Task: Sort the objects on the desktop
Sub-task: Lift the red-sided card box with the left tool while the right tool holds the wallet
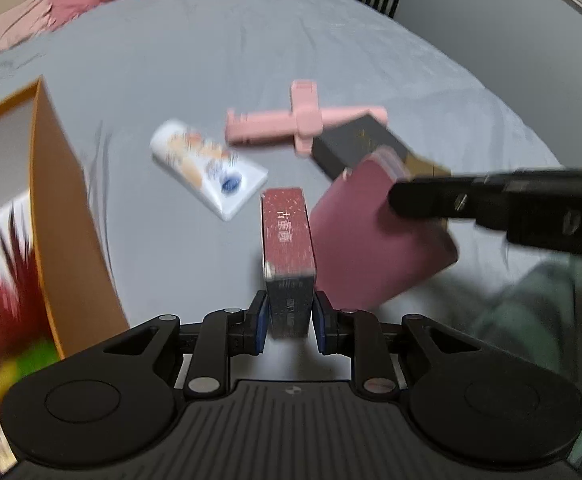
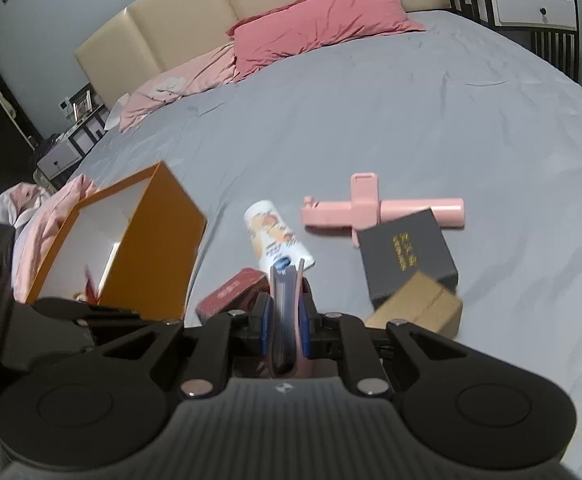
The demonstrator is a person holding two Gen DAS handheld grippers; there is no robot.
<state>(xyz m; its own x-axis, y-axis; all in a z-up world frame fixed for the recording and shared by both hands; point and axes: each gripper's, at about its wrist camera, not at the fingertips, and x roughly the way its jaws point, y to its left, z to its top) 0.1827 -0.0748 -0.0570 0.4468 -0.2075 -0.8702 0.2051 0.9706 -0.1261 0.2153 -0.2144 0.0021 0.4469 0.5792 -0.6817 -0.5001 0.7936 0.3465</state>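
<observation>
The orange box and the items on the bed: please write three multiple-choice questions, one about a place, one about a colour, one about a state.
1. Where does the pink stick lie?
A. in the orange box
B. on the grey sheet
C. on the pillow

2. What colour is the box with gold lettering?
A. black
B. white
C. green

3. What does the left tool do?
A. hangs empty
B. grips the tube
C. grips a dark red box

Answers: 1 B, it rests on the sheet, outside the orange box. 2 A, its lid is black. 3 C, the pads clamp the dark red box.
</observation>
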